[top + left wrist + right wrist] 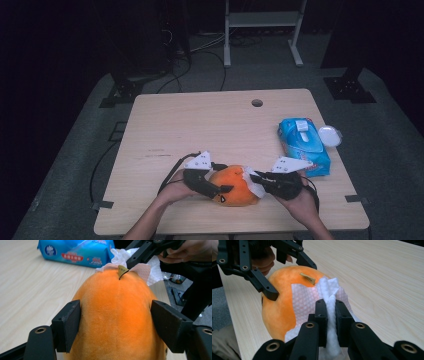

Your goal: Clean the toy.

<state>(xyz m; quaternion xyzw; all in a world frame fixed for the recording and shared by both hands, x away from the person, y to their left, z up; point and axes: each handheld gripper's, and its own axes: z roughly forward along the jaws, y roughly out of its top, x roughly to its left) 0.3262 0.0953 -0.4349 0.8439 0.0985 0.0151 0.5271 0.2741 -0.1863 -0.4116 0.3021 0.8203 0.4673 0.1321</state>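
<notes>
While the orange plush toy (pixel 234 186) lies on the near part of the wooden bench (pixel 200 125), between the two hands of the person, each claw works on one side of it. The left claw (pixel 116 322) has its two black jaws around the body of the toy, one jaw on each side. The left jaw touches the fur; at the right jaw I cannot tell whether the pad presses on the fur or stands just beside it. In the right gripper view the same claw is seen from the front, with its jaws spread around the upper left part of the toy, and the left hand (pixel 263 261) is behind it.

The right claw (pixel 331 315) is pressed together on a white tissue (pixel 312 298). The folded edge of the tissue stands up between the two jaws, and the rest of the sheet lies flat on the side of the toy, below a small yellowish tag (pixel 307 278) that sticks out from the fur. In the left gripper view the tissue shows behind the top of the toy, with the right claw above it and the right hand (pixel 191 251) at the upper right corner.

A blue pack of wipes (pixel 304 145) lies on the right part of the bench, well apart from the toy, and a small round white lid (pixel 330 135) is just beside the pack.
</notes>
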